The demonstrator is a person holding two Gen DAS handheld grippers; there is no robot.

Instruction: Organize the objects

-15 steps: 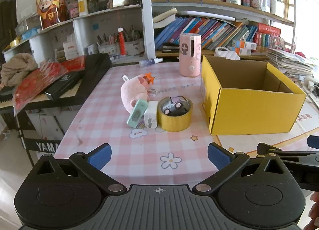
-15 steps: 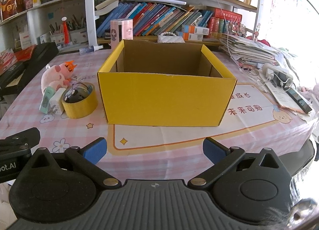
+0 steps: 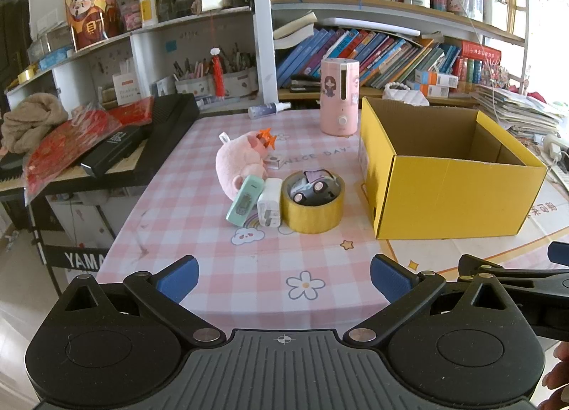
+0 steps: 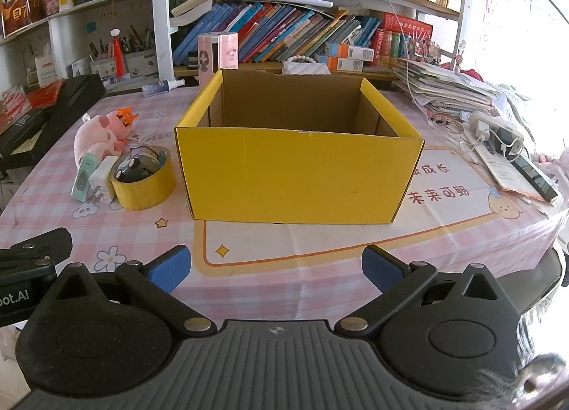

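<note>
An open yellow cardboard box (image 3: pixel 458 196) (image 4: pixel 295 175) stands on the pink checked table, empty as far as I see. Left of it lies a cluster: a pink plush pig (image 3: pixel 240 164) (image 4: pixel 97 136), a mint green device (image 3: pixel 245 201) (image 4: pixel 82 180), a white charger (image 3: pixel 269 203) (image 4: pixel 101 177) and a yellow tape roll (image 3: pixel 313 212) (image 4: pixel 144 189) with a toy car (image 3: pixel 313 186) (image 4: pixel 137 163) inside it. My left gripper (image 3: pixel 284 276) is open and empty, near the table's front edge. My right gripper (image 4: pixel 275 267) is open and empty, before the box.
A pink cylinder humidifier (image 3: pixel 338 97) and a small spray bottle (image 3: pixel 268 109) stand at the table's back. A black keyboard (image 3: pixel 142 139) with red packets lies left. Papers, a power strip (image 4: pixel 496 127) and a phone lie right. Bookshelves rise behind.
Both grippers have edged slightly forward toward the table; nothing on the table has moved.
</note>
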